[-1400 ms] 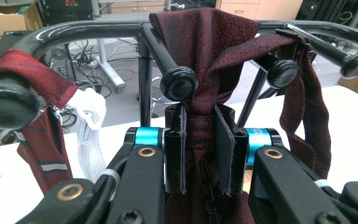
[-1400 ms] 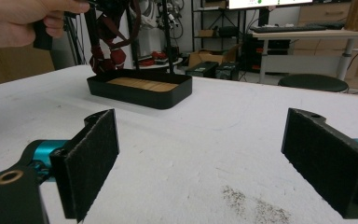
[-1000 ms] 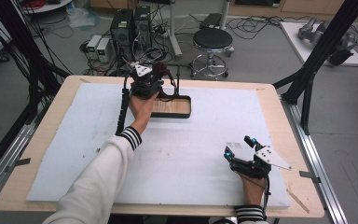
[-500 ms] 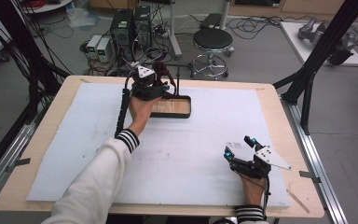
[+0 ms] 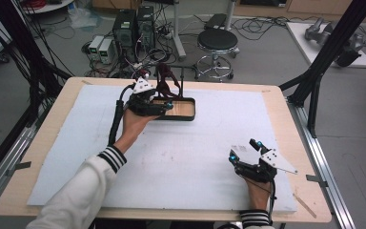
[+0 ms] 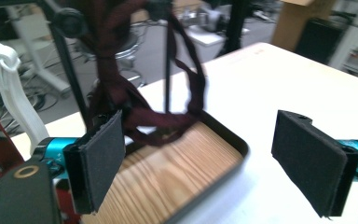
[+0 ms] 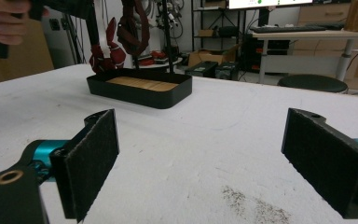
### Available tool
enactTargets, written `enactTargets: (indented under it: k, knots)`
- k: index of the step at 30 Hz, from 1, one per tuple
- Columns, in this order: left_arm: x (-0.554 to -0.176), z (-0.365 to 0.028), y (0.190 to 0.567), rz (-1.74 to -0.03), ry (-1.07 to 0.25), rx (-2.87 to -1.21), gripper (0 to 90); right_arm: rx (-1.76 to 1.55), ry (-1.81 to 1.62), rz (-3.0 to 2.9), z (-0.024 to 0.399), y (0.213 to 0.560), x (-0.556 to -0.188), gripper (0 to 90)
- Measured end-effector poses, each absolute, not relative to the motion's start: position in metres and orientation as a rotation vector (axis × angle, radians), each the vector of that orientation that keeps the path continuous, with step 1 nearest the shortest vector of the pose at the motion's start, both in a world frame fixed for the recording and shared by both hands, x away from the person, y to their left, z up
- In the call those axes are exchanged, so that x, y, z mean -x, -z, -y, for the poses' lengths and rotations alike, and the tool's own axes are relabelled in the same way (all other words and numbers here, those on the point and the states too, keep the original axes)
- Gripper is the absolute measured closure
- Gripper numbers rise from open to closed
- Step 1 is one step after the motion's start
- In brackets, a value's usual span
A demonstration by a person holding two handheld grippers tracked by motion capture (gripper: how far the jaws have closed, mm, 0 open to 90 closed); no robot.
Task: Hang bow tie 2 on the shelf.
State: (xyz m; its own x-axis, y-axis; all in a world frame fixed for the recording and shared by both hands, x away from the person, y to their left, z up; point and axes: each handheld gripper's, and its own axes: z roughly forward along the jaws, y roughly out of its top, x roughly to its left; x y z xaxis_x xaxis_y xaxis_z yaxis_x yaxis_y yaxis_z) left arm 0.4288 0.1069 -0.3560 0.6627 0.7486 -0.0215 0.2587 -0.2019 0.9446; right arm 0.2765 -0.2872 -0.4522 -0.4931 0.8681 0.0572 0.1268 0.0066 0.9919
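Maroon strap (image 6: 135,107) just beyond open jaws

White sleeves with black-striped cuffs; each black claw (image 5: 164,106) has teal joints and grey three-cornered plate

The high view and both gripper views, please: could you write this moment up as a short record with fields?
left gripper: open, jaws have just been opening, nothing pressed between the pads
dark red strap: hangs from the black stand, its lower loop draped over the tray's rim just beyond the left jaws
tray: black, wooden floor, far part of the table
right gripper: open, holds nothing, near right of the white mat
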Motion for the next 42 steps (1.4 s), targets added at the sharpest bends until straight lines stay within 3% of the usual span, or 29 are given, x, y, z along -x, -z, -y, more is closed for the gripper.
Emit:
enactTargets:
  k: [8, 22, 33, 42]
  knots:
    - [-0.393, -0.132, 0.356, -0.711, -0.559, -1.768, 17.7, -1.026, -1.533, -1.679, 0.286, 0.452, -0.276, 10.2]
    - [-0.323, -0.220, 0.387, -0.568, -0.591, -1.657, 16.9, -1.019, -1.524, -1.678, 0.285, 0.452, -0.276, 10.2]
    - [-0.288, -0.288, 0.424, -0.632, -0.636, -1.555, 16.9, -1.030, -1.524, -1.670, 0.285, 0.452, -0.276, 10.2]
    - [-0.277, -0.318, 0.447, -0.669, -0.662, -1.501, 16.9, -1.014, -1.520, -1.671, 0.285, 0.452, -0.275, 10.2]
